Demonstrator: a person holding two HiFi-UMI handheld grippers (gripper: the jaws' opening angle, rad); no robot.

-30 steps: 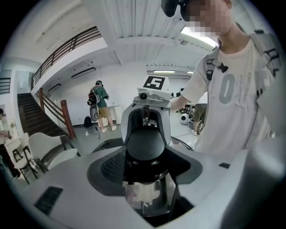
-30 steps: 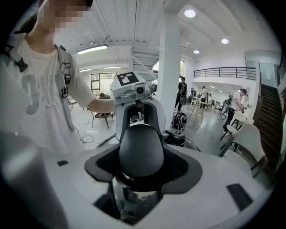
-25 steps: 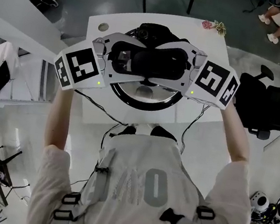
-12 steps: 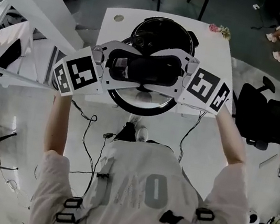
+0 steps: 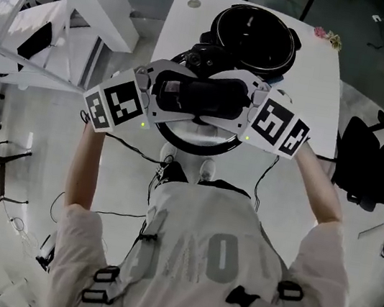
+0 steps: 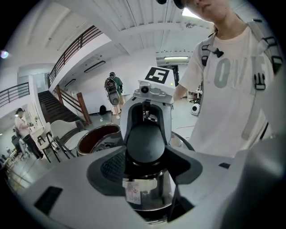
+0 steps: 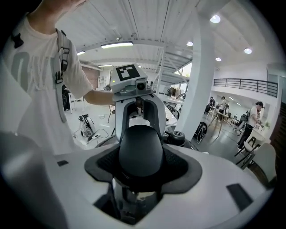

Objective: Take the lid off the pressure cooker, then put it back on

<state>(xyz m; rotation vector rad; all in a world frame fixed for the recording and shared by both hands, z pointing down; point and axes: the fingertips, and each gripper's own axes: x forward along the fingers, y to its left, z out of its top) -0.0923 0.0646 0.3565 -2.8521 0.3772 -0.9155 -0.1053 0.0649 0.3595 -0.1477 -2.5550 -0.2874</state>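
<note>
Blk pot, wht table

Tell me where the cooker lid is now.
Head view, centre: the lid hangs between the left gripper and right gripper above the near edge of the table, clear of the open pot beyond.

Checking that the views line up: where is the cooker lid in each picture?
Head view: lid at centre, nearer the person than the open pot.
Left gripper view: lid at lower centre.
Right gripper view: lid at lower centre.
Shared landmark: the person's pale lettered shirt.
</note>
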